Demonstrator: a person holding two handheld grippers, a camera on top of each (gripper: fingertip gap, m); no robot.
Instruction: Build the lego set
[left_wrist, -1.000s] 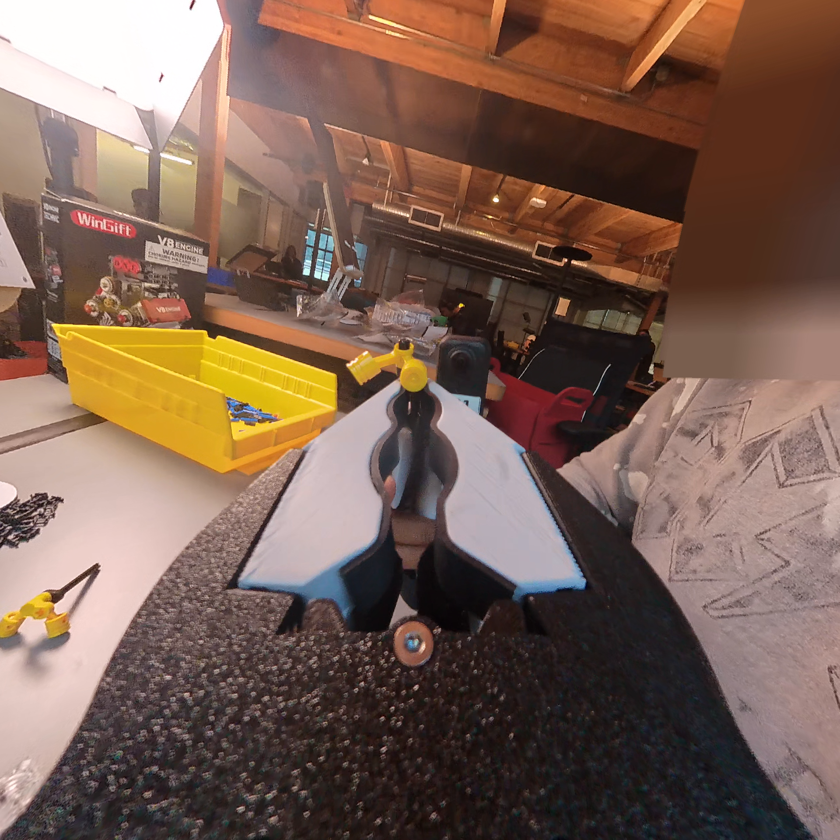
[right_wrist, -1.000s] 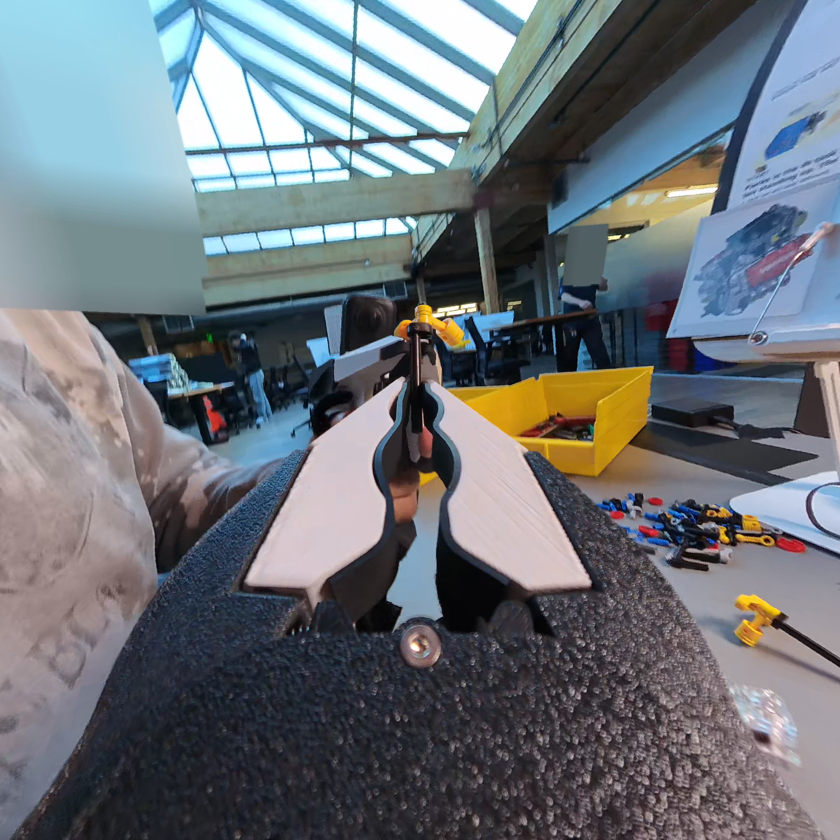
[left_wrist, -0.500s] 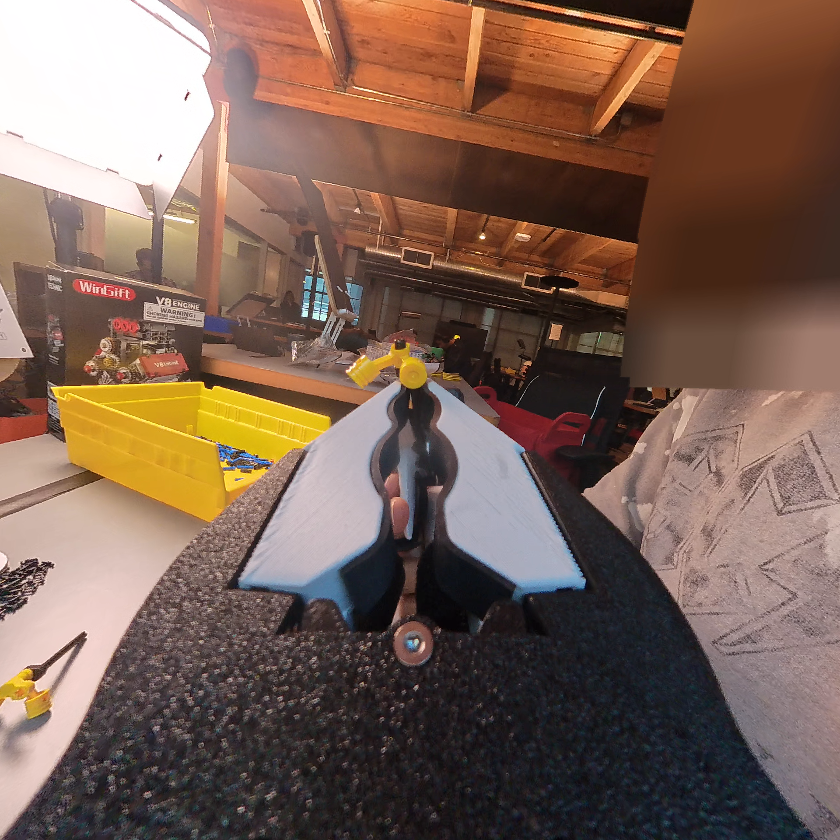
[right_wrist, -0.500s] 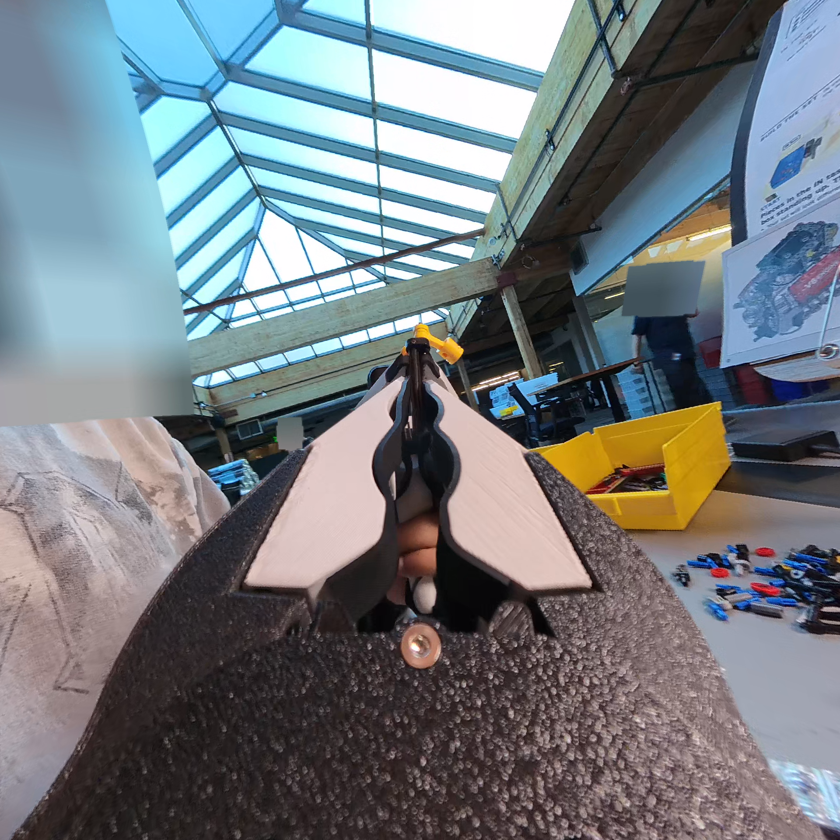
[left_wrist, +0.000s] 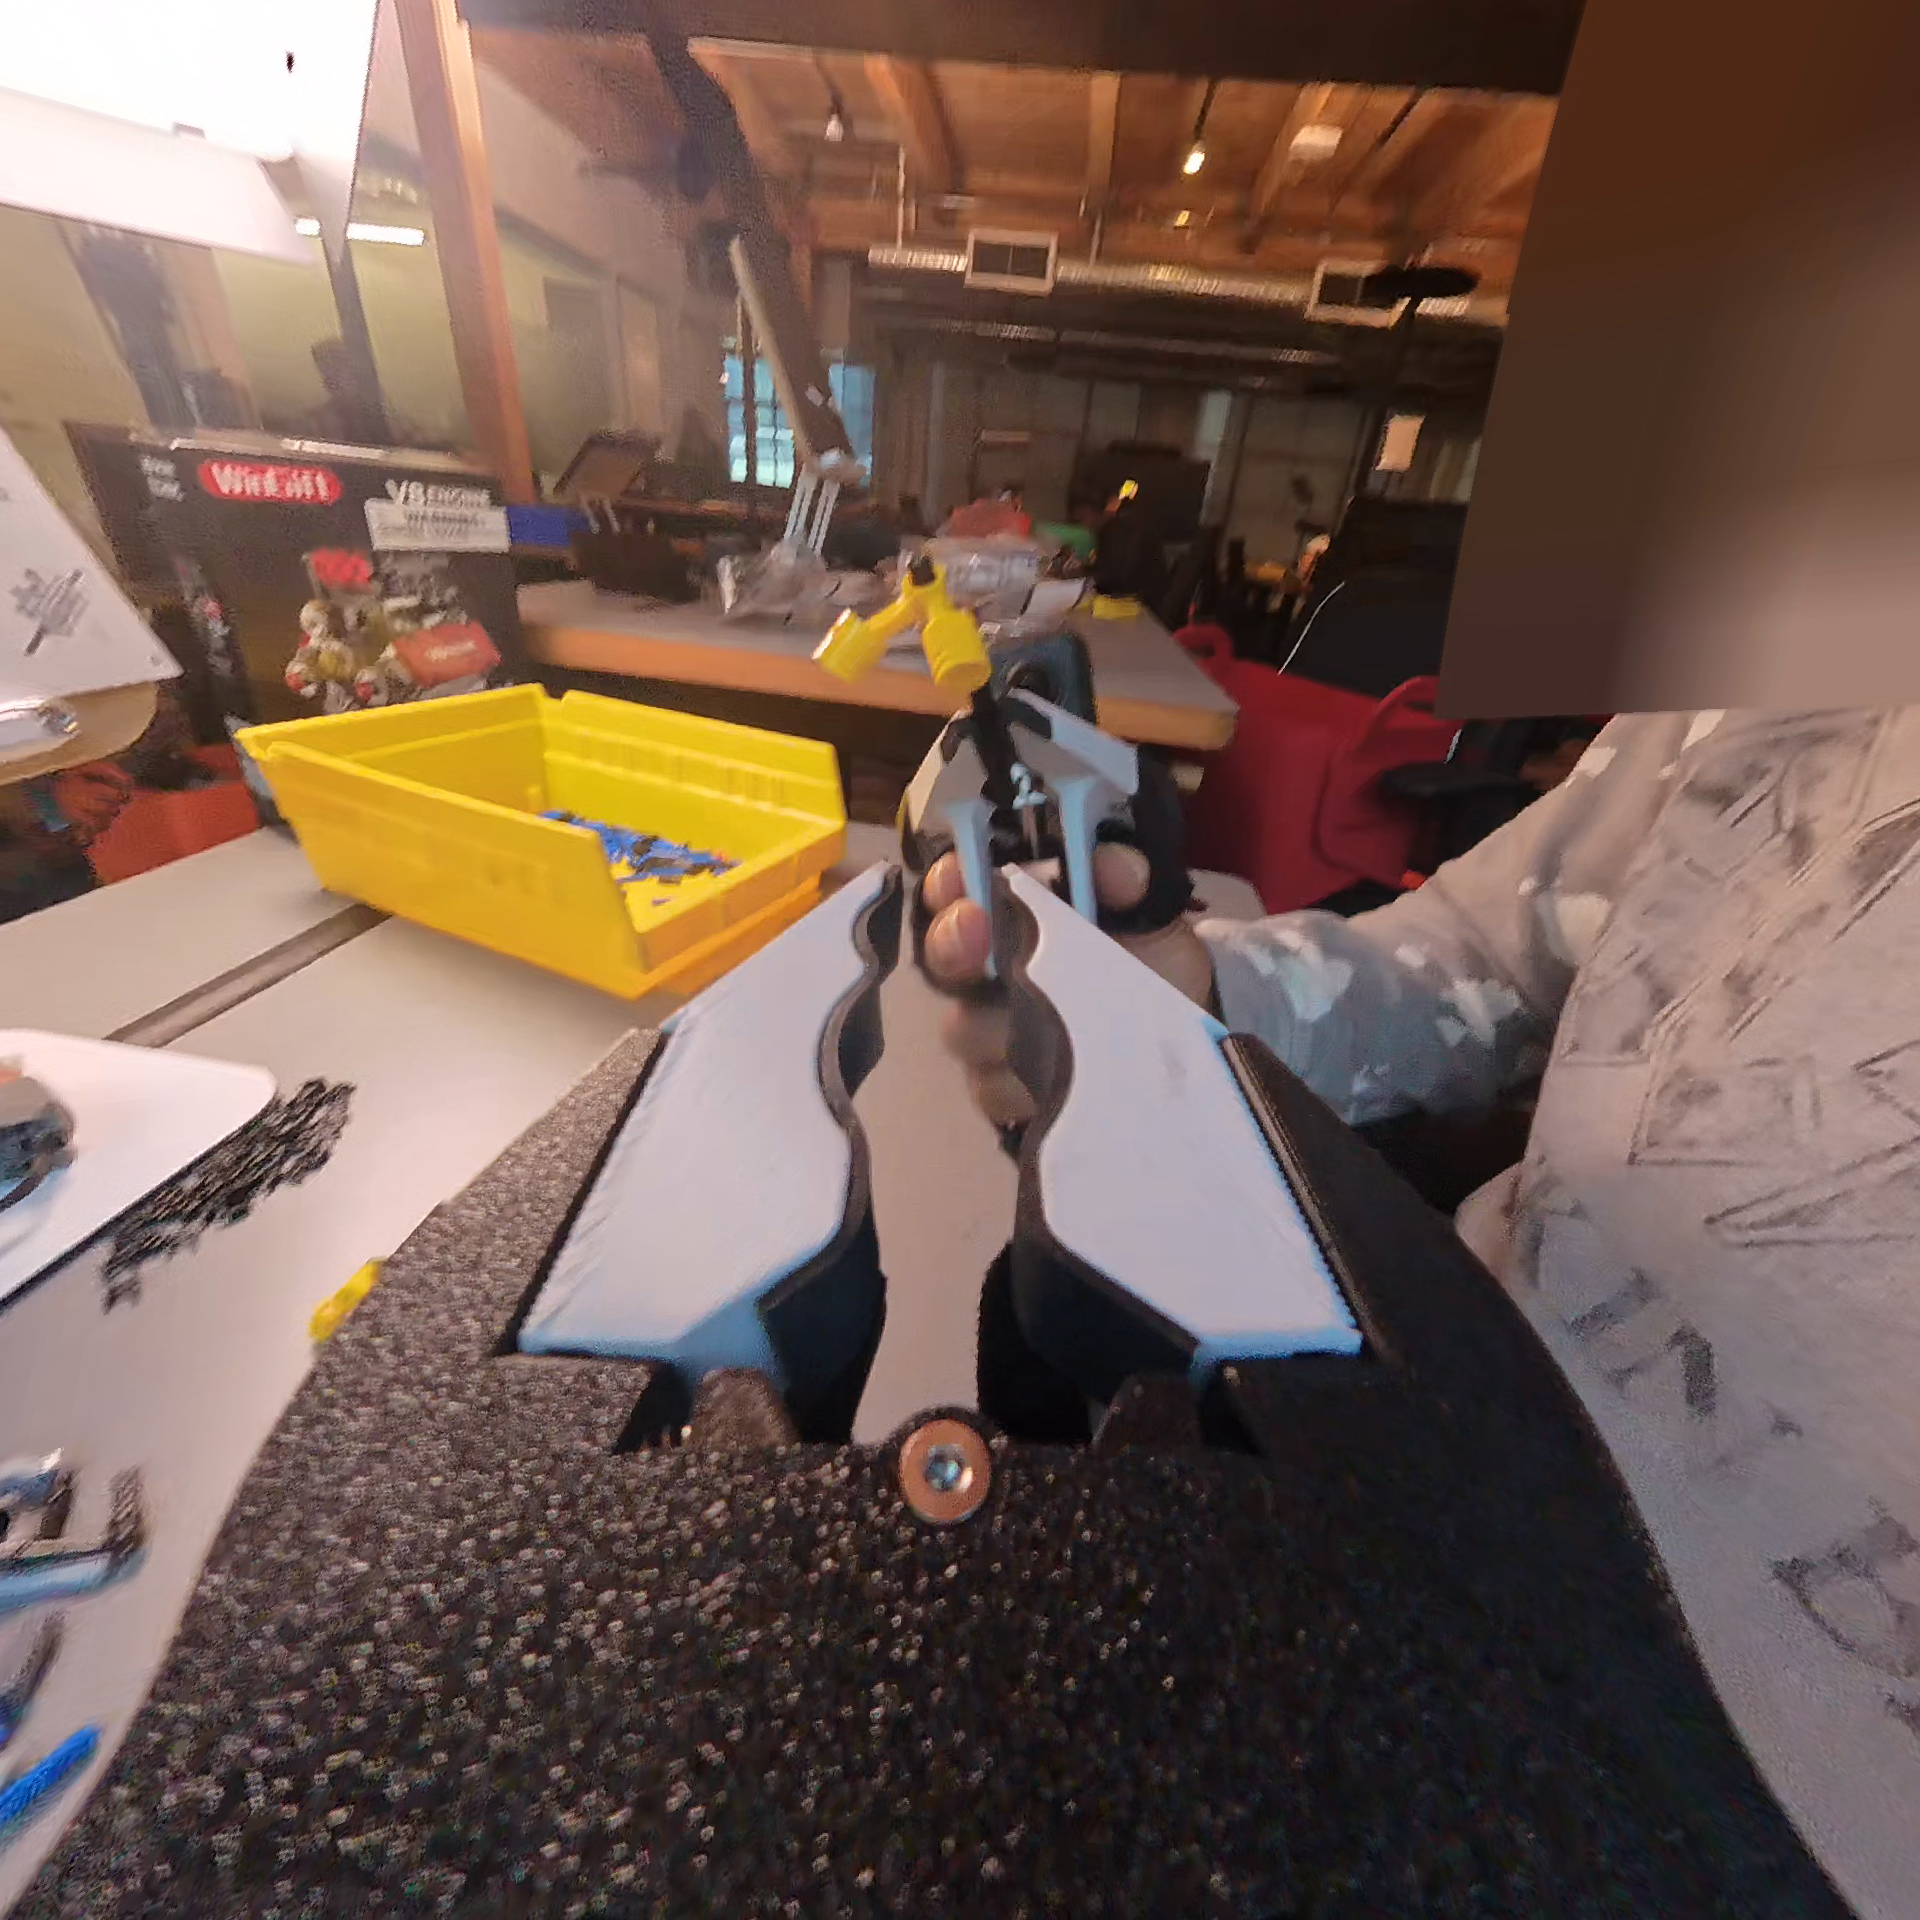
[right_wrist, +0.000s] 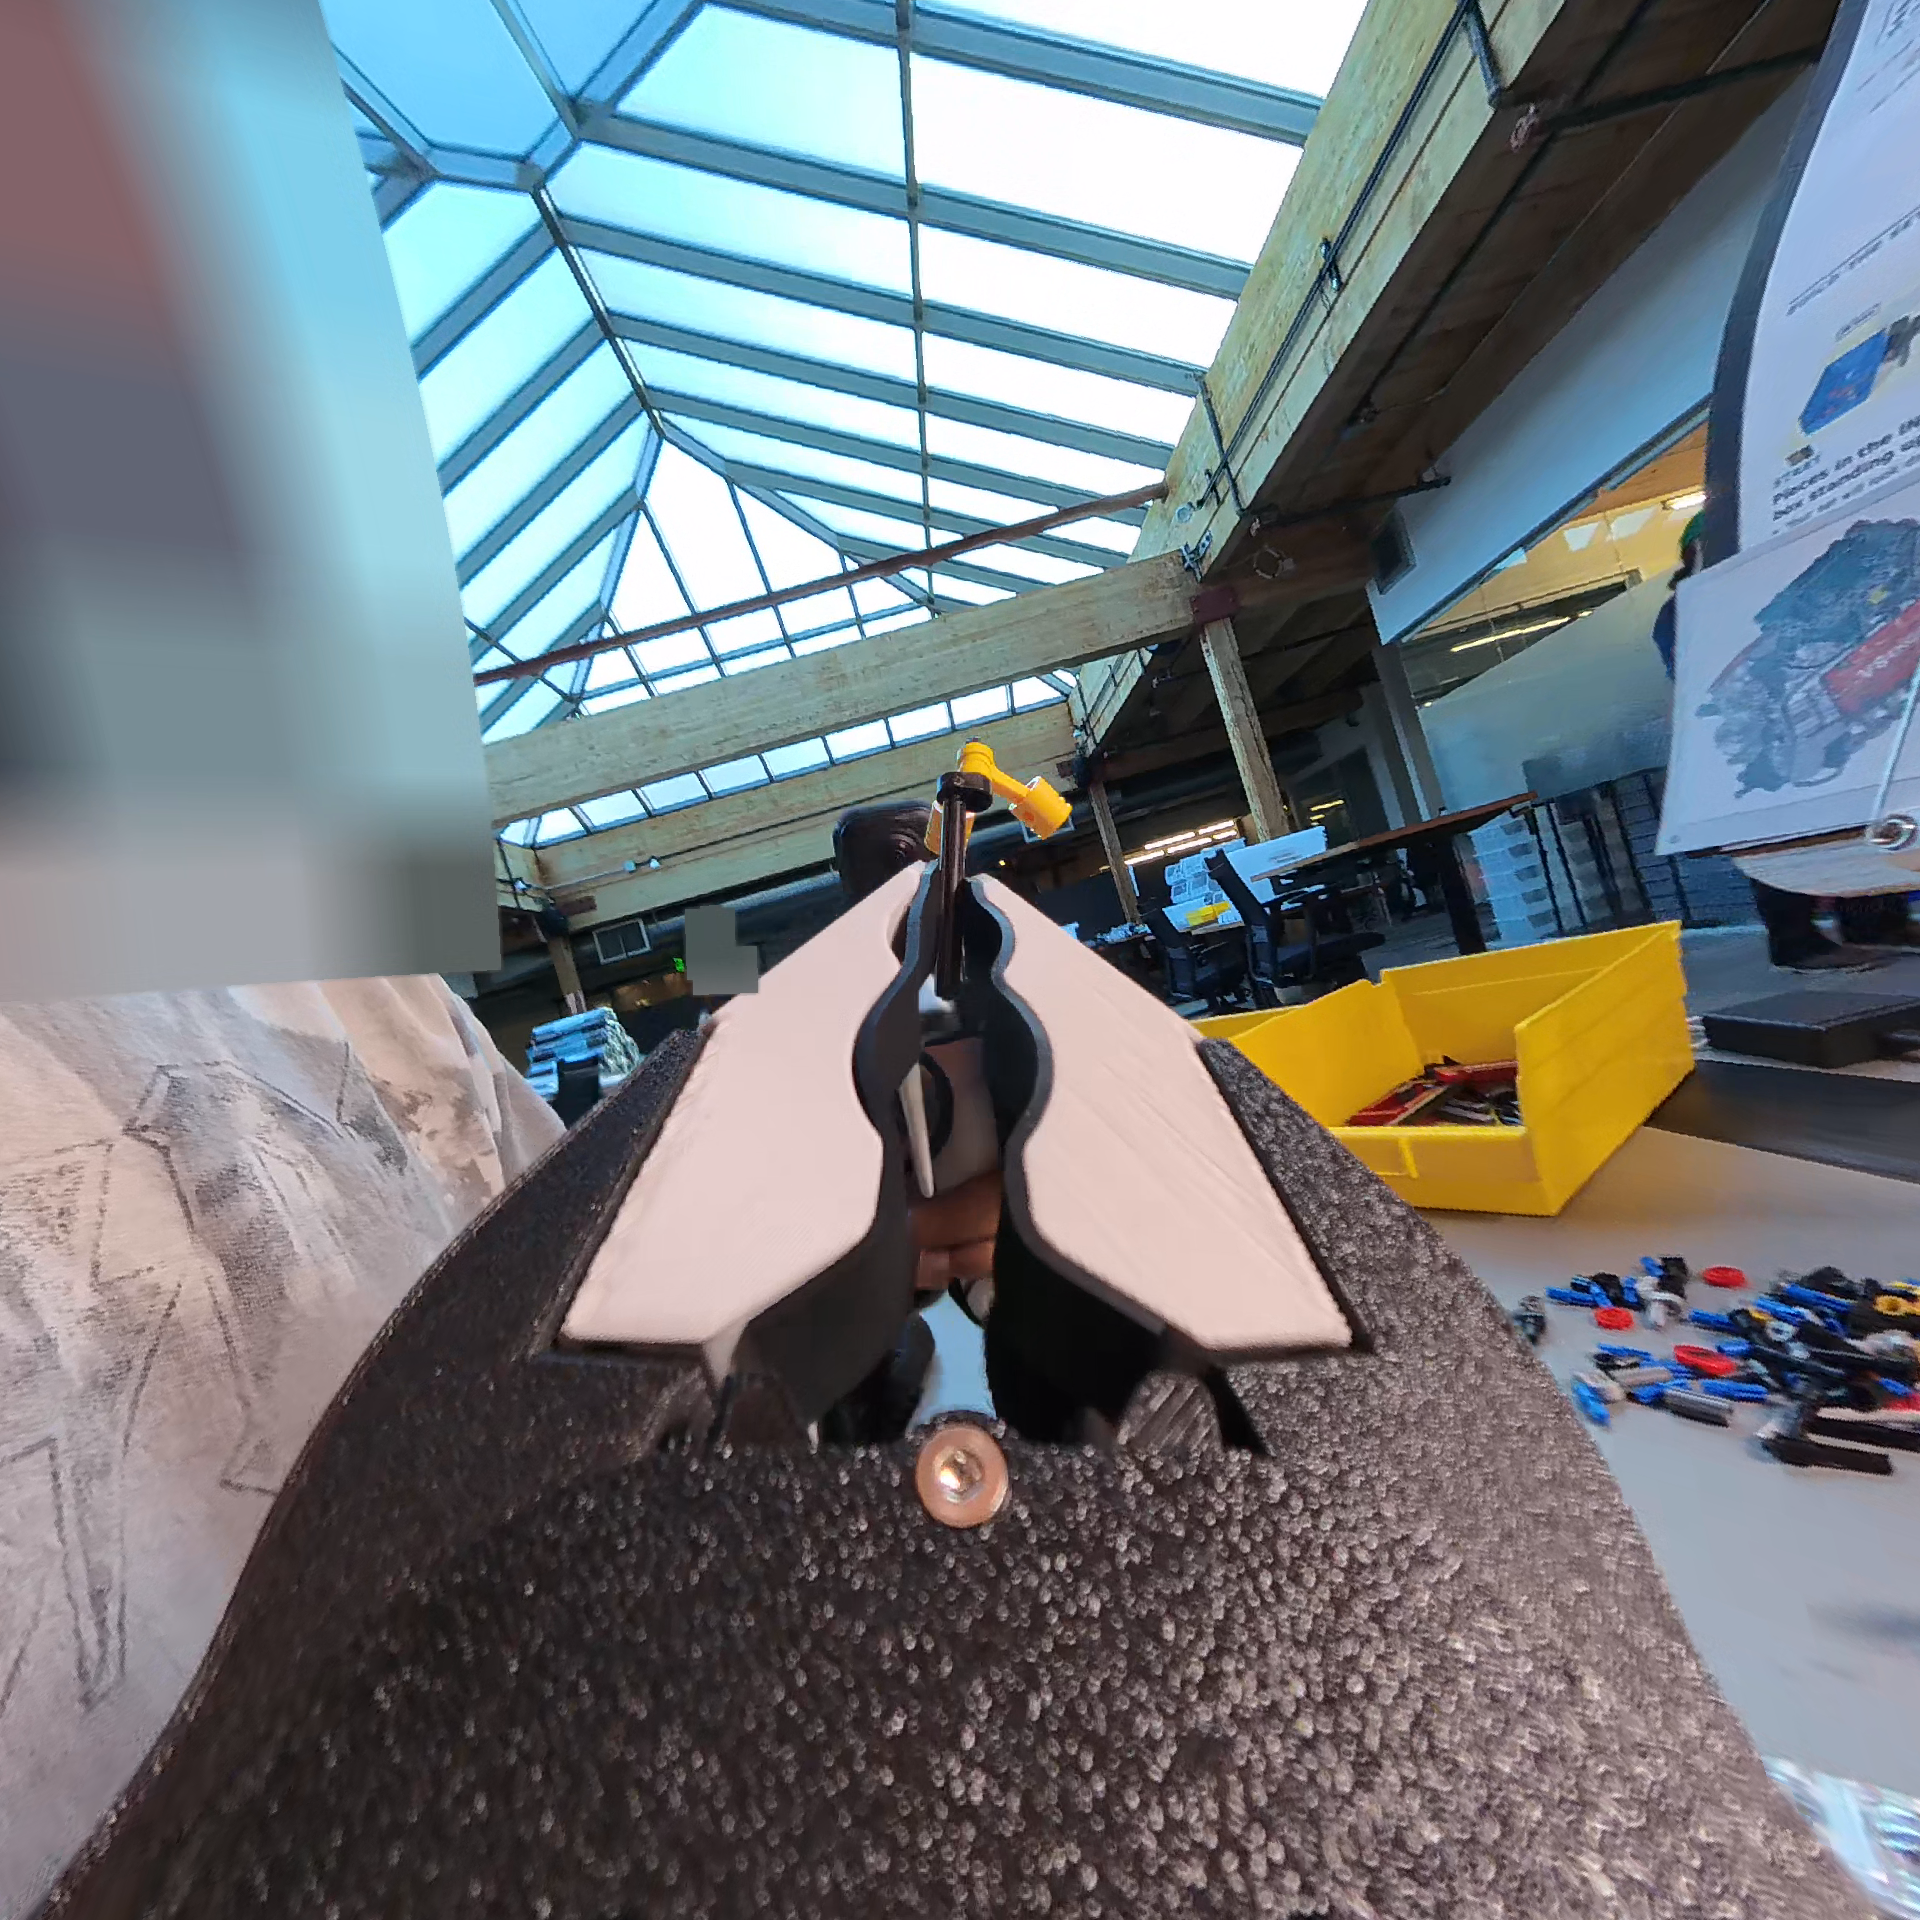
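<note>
Left gripper (left_wrist: 951, 914) stands spread and empty, just short of the right gripper (left_wrist: 1023, 790) beyond it; left of that right gripper sit a yellow bin (left_wrist: 540, 821) and a printed box (left_wrist: 301, 561) on the worktop (left_wrist: 416, 1049). Right gripper (right_wrist: 951, 914) is pinching a black rod (right_wrist: 948, 914) topped by a yellow connector (right_wrist: 1003, 795), raised above the worktop. Right of it lie another yellow bin (right_wrist: 1507, 1060) and scattered small parts (right_wrist: 1745, 1340). The piece looks light, stiff and slippery; the rod seems the safest hold.

Left tongs (left_wrist: 951, 883) now parted, off the yellow-tipped rod (left_wrist: 940, 649)
</note>
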